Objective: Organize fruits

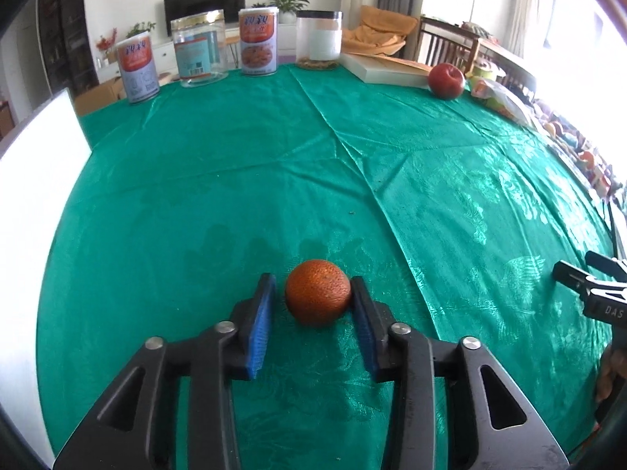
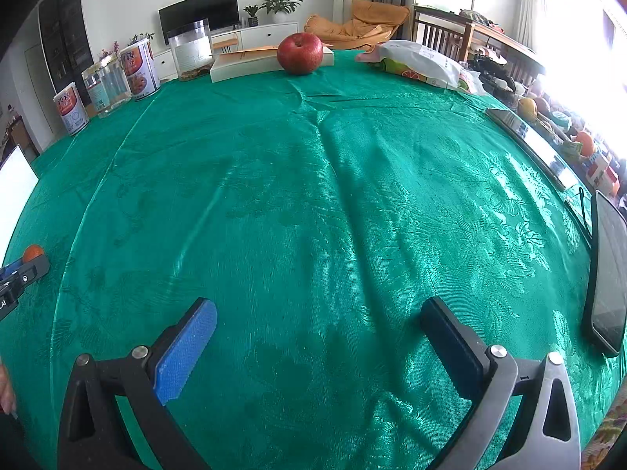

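Left gripper (image 1: 311,293) sits low over the green tablecloth (image 1: 235,196) near the table's near edge, its fingers straddling the orange (image 1: 317,297). The right-hand pad looks to be touching the peel; a thin gap shows between the fruit and the blue pad (image 1: 260,325) on the other side. So the jaws stand apart around the orange and do not clamp it. The orange rests on the cloth.

Right gripper (image 2: 319,337) hovers over bare cloth near the same edge, jaws spread wide, holding nothing. The orange (image 2: 33,252) shows at the far left of its view, beside the tip of the left gripper (image 2: 23,274).

The apple (image 2: 300,53) sits at the far edge of the table, just against a flat white box (image 2: 243,64). It is well apart from the orange. Cans and clear jars (image 1: 200,49) line the far left edge; a printed bag (image 2: 419,62) lies toward the far right corner.

Judgement on progress: early. Neither fruit appears gathered or placed; the two lie at opposite edges. No bowl or tray for fruit can be identified in either view, so the destination cannot be told. Remaining, as judged: secure the orange, carry it, then deal with the apple.
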Available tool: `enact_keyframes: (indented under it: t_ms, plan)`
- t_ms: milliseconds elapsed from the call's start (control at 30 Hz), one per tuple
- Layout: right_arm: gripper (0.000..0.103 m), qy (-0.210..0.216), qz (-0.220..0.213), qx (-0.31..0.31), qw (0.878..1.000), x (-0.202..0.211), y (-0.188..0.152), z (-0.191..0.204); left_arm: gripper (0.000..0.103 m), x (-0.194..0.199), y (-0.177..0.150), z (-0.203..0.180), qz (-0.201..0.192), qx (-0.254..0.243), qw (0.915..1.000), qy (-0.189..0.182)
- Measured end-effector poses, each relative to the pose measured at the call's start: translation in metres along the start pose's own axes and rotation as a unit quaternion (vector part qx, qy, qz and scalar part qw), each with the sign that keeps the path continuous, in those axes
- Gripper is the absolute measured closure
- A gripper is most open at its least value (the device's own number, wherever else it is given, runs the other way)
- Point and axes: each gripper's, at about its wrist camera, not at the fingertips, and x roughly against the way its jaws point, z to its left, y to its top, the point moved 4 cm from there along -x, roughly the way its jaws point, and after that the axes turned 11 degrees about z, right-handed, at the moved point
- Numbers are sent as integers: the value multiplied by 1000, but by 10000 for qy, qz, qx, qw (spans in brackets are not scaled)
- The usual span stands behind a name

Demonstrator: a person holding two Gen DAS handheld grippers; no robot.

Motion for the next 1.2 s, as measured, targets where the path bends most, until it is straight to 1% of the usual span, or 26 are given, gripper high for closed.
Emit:
enact_keyframes:
  t_ms: [33, 100, 133, 200, 433, 900, 933, 967, 1033, 1133, 1167, 1200]
  plan:
    - [0, 0, 0, 0, 10000, 0, 0, 0, 32, -1, 0, -2, 33, -50, 9999, 110]
    - [0, 0, -1, -2, 10000, 0, 0, 0, 14, -6, 1, 1, 126, 30, 9995, 281]
    - [0, -1, -1, -2, 10000, 1, 0, 0, 11, -7, 1, 5, 171, 133, 9995, 241]
    - [0, -3, 0, -2, 10000, 0, 0, 0, 6, -9, 2, 8, 214, 211, 9991, 292]
    - [0, -20, -1, -38, 10000, 2, 0, -1, 3, -10, 2, 10, 235, 276, 9987, 348]
    - [0, -66, 7, -162, 9998, 3, -3, -3, 3, -11, 2, 10, 234, 278, 9987, 350]
    - [0, -27, 16, -157, 9999, 3, -3, -3, 3, -11, 2, 10, 234, 278, 9987, 351]
    - [0, 107, 32, -144, 9998, 3, 0, -4, 3, -11, 2, 10, 233, 280, 9987, 351]
    - [0, 555, 15, -294, 9980, 1, 22, -12, 3, -11, 2, 10, 234, 279, 9987, 351]
    - [0, 1012, -8, -710, 9923, -7, 82, -29, 3, -11, 2, 10, 234, 280, 9987, 353]
    - [0, 1094, -64, -785, 9909, -11, 105, -33, 3, -11, 2, 10, 234, 280, 9987, 353]
    - [1, 1058, -181, -792, 9911, -14, 130, -35, 3, -11, 2, 10, 234, 281, 9987, 353]
